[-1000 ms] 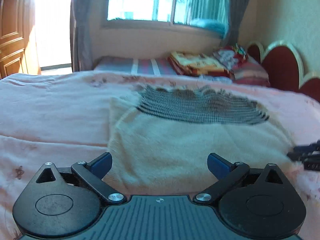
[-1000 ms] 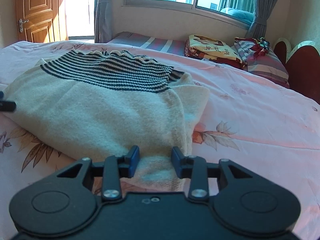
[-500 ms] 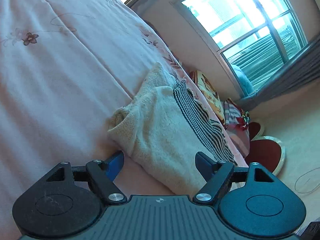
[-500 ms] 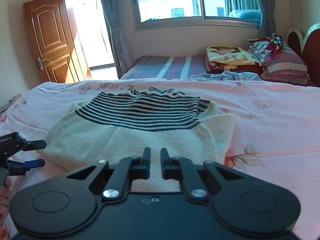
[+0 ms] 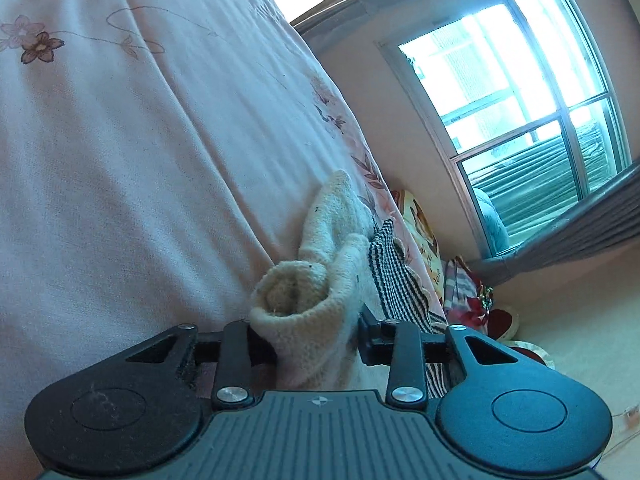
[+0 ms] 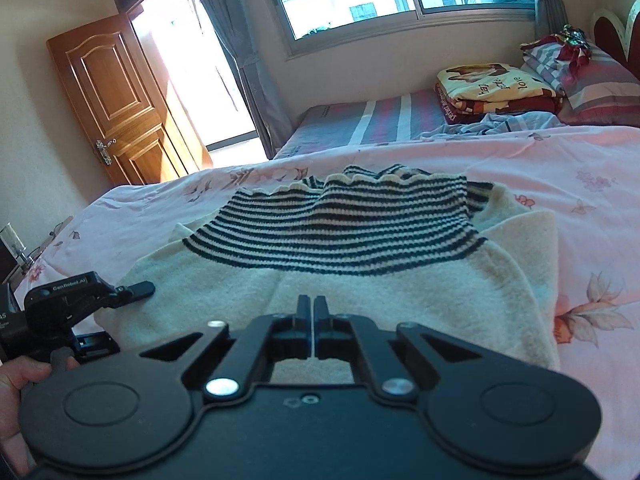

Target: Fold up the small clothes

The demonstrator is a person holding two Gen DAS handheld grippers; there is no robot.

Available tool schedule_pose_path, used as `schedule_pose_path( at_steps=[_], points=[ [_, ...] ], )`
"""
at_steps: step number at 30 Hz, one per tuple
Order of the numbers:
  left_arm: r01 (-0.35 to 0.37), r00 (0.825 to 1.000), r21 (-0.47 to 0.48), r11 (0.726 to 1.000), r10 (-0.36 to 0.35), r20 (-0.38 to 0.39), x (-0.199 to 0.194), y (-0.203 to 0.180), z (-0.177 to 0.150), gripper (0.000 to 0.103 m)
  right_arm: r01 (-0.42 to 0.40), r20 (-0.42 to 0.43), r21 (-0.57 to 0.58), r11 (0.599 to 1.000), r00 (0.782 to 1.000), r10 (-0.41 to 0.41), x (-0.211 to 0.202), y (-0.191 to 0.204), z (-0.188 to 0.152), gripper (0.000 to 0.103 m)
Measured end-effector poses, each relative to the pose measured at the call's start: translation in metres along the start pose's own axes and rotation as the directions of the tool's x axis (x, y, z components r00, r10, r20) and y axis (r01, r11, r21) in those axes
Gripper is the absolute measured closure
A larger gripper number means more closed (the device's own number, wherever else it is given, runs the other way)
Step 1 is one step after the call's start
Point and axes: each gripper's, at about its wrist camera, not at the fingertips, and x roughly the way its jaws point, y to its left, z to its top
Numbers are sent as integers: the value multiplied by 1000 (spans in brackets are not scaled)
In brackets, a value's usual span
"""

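My left tool point(image 5: 316, 338) has just been closing, and in its own view the rolled cream corner of the sweater point(image 5: 304, 300) sits bunched between its fingers, the pads pressing into the knit on both sides. I read that as a grip on the near-left corner. From the right wrist view the same left tool point(image 6: 138, 289) lies at the sweater's left edge, one finger resting on top of the wool, with my hand point(image 6: 18, 380) behind it.

My right tool point(image 6: 311, 322) has its fingers drawn together with only a sliver of a gap. They lie at the near hem in the middle of the sweater point(image 6: 340, 280), and I judge a thin layer of the hem is pinched there, though the frame does not show it plainly.

The sweater lies flat on the pink bedspread point(image 6: 580, 168), striped band point(image 6: 332, 236) at the far end, cream body toward me, already folded in at the right side.

To do this fold well, I should lift both corners together and level, carry the near hem over toward the striped band, and keep the edge taut between the tools so the thick knit does not sag or roll. The left grip holds a bulky wad, so I would watch that it does not slip out.
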Motion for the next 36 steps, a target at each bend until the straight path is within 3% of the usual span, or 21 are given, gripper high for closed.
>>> schedule_pose_path(
  at_steps=[1,6,8,10,14,18,24,27,29,32,34,36],
  points=[
    [3,1000,-7,1000,-3,-12,5,1,0,84,-4,-4,-3,1000,1000,4,7,3,2,101],
    [93,996,6,996,-93,-11,-8,-2,8,85,-15,-11,-37,999,1000,15,32,22,8,101],
    [97,995,-5,995,-97,-15,-12,2,10,86,-7,-46,-57,998,999,4,49,29,7,101],
    [97,995,-37,995,-97,-8,-11,11,12,86,54,-89,-84,995,994,-62,67,27,-1,103],
    [56,998,9,998,-56,-33,-2,17,9,87,23,-79,-52,998,997,-27,66,18,-3,103],
    [81,996,-23,996,-82,-36,-2,12,10,87,18,-72,-51,999,997,-21,65,18,-4,103],
    [245,969,114,963,-239,-66,-17,-55,15,87,-18,-72,57,998,997,22,65,5,-5,103],
    [330,940,206,921,-300,-162,-12,-106,7,87,-59,-75,173,983,995,72,64,-11,-4,103],
    [373,919,271,887,-313,-240,-8,-139,-9,87,-89,-82,257,962,990,114,64,-23,-2,103],
    [390,896,363,846,-257,-362,7,-177,-46,87,-141,-60,412,900,981,182,53,-51,2,103],
    [379,877,417,826,-177,-447,25,-193,-79,87,-184,19,552,814,978,208,31,-86,-1,84],
    [374,847,432,821,-113,-519,41,-196,-109,87,-206,76,698,685,973,216,9,-128,-12,75]
  ],
)
